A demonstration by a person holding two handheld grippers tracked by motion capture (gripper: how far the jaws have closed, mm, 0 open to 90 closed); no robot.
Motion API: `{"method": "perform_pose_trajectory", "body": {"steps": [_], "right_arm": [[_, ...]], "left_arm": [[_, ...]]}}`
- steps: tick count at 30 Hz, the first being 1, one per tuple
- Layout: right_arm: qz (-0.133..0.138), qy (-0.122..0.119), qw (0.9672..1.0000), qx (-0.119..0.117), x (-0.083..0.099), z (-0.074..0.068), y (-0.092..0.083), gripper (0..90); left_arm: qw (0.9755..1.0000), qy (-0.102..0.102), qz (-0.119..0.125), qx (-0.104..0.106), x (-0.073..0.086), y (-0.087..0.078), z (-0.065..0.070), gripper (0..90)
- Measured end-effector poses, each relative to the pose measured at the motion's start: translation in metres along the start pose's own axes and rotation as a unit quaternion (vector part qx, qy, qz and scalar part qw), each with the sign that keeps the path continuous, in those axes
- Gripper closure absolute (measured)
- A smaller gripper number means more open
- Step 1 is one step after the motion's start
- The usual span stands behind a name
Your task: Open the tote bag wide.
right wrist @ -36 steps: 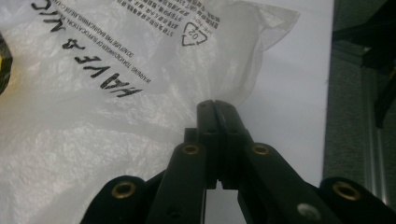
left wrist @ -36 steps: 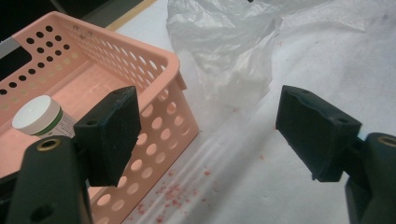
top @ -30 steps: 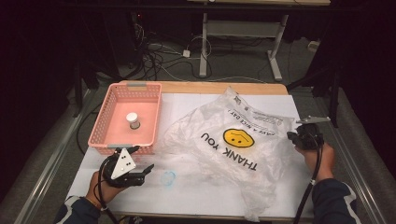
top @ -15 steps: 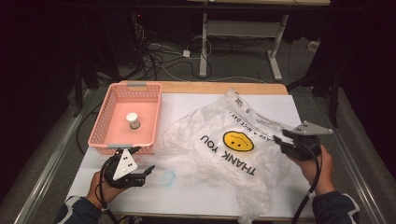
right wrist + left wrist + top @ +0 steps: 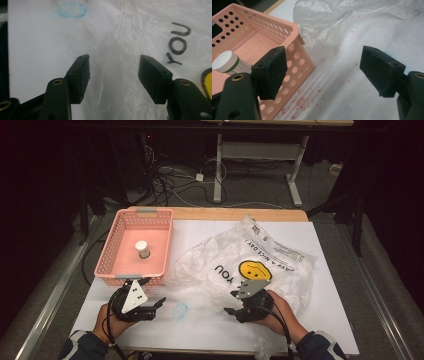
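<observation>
Our right gripper (image 5: 231,303) has slid from the table's right edge to the near side of the plastic bag (image 5: 260,255), jaws open over its thin edge. Our left gripper (image 5: 161,301) waits open beside the pink basket (image 5: 116,268) holding a small jar (image 5: 142,249). We think we should pinch only a bit of plastic.

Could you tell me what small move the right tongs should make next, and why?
Probably lower and close on the plastic bag. The right tongs hang open with a raised fold of the bag between their jaws, and the left tongs are open beside the pink basket, holding nothing.
</observation>
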State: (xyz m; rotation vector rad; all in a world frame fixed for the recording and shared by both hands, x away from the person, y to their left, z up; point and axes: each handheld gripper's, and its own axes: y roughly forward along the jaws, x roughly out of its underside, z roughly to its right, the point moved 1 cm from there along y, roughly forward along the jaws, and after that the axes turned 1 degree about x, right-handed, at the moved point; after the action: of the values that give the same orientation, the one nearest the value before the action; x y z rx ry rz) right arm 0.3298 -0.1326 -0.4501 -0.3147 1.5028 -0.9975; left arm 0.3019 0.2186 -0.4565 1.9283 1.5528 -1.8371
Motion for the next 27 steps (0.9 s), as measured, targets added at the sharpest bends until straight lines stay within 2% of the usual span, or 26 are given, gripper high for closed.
{"method": "perform_pose_trajectory", "body": {"steps": [1, 3, 5, 7, 8, 9, 10, 11, 13, 14, 17, 19, 23, 24, 27], "right_arm": [[0.000, 0.000, 1.0000, 0.000, 0.000, 0.000, 0.000, 43.2], [-0.023, -0.008, 0.9996, 0.015, 0.000, 0.000, 0.011, 43.5], [-0.028, -0.005, 0.9994, 0.017, 0.000, 0.001, 0.014, 44.7], [-0.043, 0.002, 0.9988, 0.022, 0.001, 0.004, 0.020, 54.9], [-0.043, 0.002, 0.9988, 0.022, 0.001, 0.004, 0.020, 54.9], [-0.054, 0.006, 0.9983, 0.021, 0.003, 0.007, 0.025, 61.8], [-0.054, 0.006, 0.9983, 0.021, 0.003, 0.007, 0.025, 61.8], [-0.061, 0.012, 0.9979, 0.021, 0.004, 0.008, 0.027, 65.6], [-0.060, 0.023, 0.9979, 0.009, 0.005, 0.011, 0.029, 73.8], [-0.060, 0.022, 0.9979, 0.012, 0.005, 0.011, 0.029, 83.8], [-0.061, 0.021, 0.9977, 0.018, 0.004, 0.012, 0.027, 89.4], [-0.050, 0.025, 0.9981, 0.025, 0.003, 0.013, 0.024, 90.0], [-0.030, 0.026, 0.9974, 0.060, -0.001, 0.019, 0.012, 90.0], [-0.030, 0.026, 0.9974, 0.060, -0.001, 0.019, 0.012, 90.0], [-0.017, 0.025, 0.9956, 0.089, -0.004, 0.025, 0.005, 90.0]], "left_arm": [[1.0000, 0.001, 0.000, 0.000, 0.000, 0.000, 0.000, 21.3], [1.0000, 0.002, -0.001, -0.001, 0.000, 0.000, 0.000, 21.2], [1.0000, 0.003, -0.001, -0.001, 0.000, 0.001, 0.001, 21.2], [1.0000, 0.004, -0.003, -0.001, 0.000, 0.001, 0.001, 21.2], [1.0000, 0.004, -0.003, -0.001, 0.000, 0.002, 0.001, 21.2], [1.0000, 0.005, -0.003, -0.001, 0.000, 0.002, 0.002, 21.2], [1.0000, 0.006, -0.005, 0.000, 0.000, 0.002, 0.002, 21.2], [1.0000, 0.007, -0.006, 0.000, 0.000, 0.003, 0.002, 21.2], [1.0000, 0.007, -0.006, 0.002, 0.000, 0.003, 0.002, 21.2], [0.9999, 0.007, -0.007, 0.001, 0.000, 0.003, 0.002, 21.2], [1.0000, 0.007, -0.006, 0.001, 0.000, 0.003, 0.002, 21.2], [1.0000, 0.006, -0.005, 0.000, 0.000, 0.003, 0.001, 21.2], [0.9999, 0.007, -0.008, 0.001, -0.001, 0.003, 0.001, 21.2], [1.0000, 0.006, -0.006, 0.002, -0.001, 0.004, 0.001, 21.2], [1.0000, 0.006, -0.006, 0.002, -0.002, 0.004, 0.001, 21.2]]}}
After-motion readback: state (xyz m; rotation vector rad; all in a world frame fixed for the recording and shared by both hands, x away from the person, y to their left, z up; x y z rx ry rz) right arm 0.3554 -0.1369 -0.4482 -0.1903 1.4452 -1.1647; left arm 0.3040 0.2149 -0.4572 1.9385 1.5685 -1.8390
